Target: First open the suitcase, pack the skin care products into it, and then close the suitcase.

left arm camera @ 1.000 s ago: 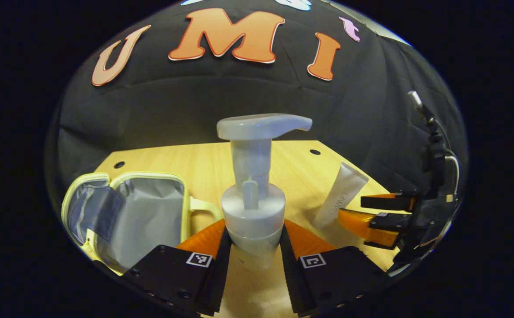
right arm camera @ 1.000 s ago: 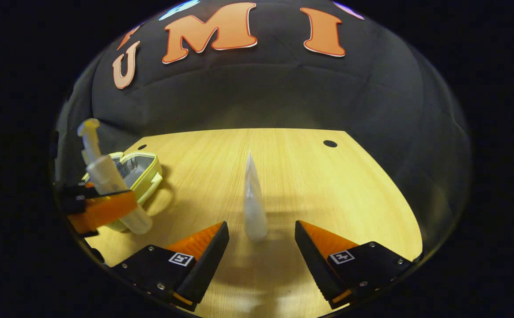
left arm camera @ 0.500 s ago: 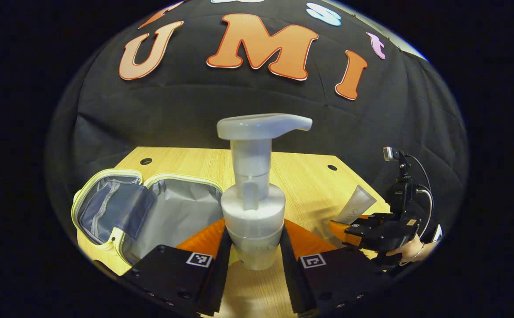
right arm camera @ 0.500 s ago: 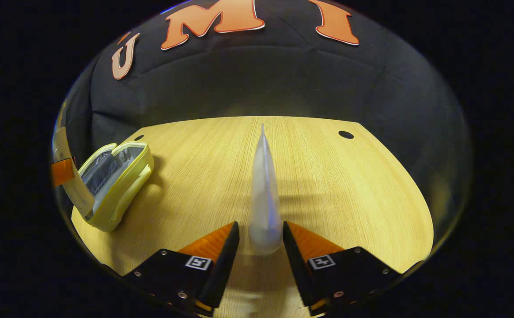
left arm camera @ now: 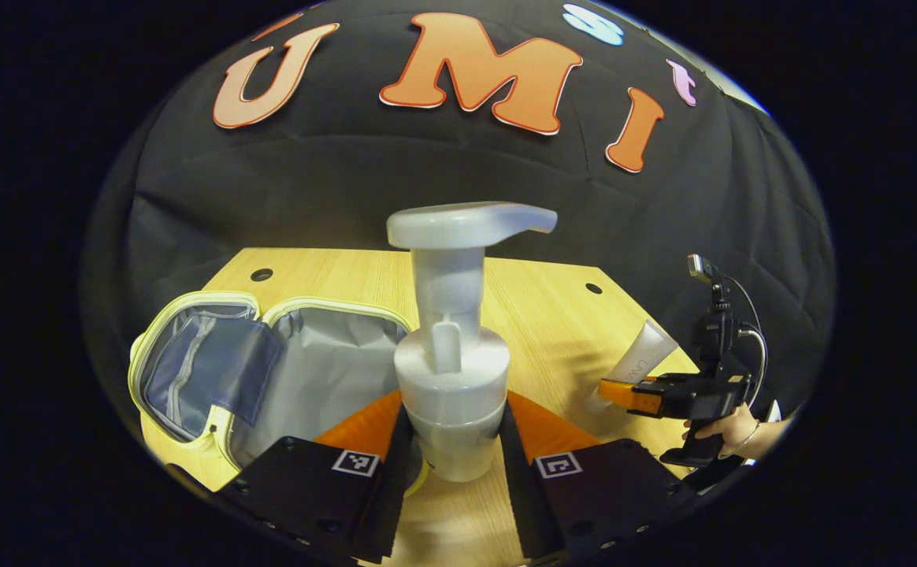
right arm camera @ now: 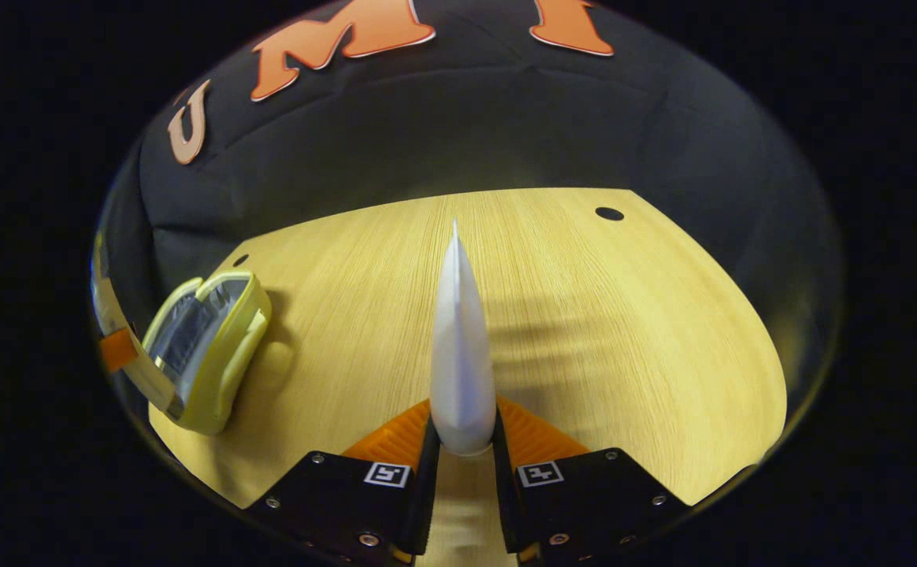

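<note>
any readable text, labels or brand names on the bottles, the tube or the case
Tube, left gripper view: a short line of grey print runs along its side, too small and blurred to read.
Pump bottle: no print on the side that shows.
Open case: no print or tag on the lining that shows.
Left gripper and right gripper: each finger carries a square black-and-white marker, a pattern, not words.

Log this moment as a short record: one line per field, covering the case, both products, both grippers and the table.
suitcase: yellow-edged, lying open on the table, grey lining showing
pump bottle: upright, clamped by the left gripper
tube: white, clamped near its cap end by the right gripper
table: light wood, round holes near the far edge
packed so far: nothing visible inside the suitcase
</note>
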A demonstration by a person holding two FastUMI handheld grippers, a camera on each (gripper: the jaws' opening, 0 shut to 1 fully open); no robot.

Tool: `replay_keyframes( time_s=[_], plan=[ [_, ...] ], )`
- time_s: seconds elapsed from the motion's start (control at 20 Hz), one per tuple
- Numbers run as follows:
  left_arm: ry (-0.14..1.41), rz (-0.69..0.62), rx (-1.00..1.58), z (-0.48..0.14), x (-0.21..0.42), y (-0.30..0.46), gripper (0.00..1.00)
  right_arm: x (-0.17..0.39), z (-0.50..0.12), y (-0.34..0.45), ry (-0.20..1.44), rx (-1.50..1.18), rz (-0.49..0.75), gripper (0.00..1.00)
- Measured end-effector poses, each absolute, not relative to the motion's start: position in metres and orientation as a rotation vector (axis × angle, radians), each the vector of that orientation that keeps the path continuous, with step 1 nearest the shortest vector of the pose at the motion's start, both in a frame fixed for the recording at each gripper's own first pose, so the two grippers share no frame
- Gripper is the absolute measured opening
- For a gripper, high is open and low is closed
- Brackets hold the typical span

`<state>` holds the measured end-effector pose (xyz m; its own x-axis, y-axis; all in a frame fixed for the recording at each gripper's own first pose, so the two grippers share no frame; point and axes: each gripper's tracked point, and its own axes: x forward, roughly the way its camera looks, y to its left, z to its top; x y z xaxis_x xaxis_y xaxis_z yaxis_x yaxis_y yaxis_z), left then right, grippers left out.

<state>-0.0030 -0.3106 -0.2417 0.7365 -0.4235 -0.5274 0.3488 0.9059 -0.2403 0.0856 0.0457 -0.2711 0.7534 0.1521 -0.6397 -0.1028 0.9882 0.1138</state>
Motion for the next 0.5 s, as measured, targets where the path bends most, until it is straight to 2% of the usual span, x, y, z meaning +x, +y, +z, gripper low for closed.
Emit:
replay_keyframes(
  time_s=[0.2,0.25,0.3,0.5],
  plan=[
    [0.701,-0.473,-0.138,-0.238,0.012,-0.27,0.57,0.074,-0.245,0.057,0.717,0.156,0.148,0.35],
    [0.721,-0.465,-0.125,-0.24,0.017,-0.253,0.57,0.07,-0.239,0.063,0.727,0.176,0.15,0.31],
    [0.739,-0.459,-0.108,-0.242,0.023,-0.239,0.57,0.067,-0.234,0.068,0.73,0.195,0.152,0.35],
    [0.89,-0.497,-0.031,-0.258,0.034,-0.203,0.57,0.059,-0.222,0.085,0.733,0.209,0.148,0.35]
  ],
)
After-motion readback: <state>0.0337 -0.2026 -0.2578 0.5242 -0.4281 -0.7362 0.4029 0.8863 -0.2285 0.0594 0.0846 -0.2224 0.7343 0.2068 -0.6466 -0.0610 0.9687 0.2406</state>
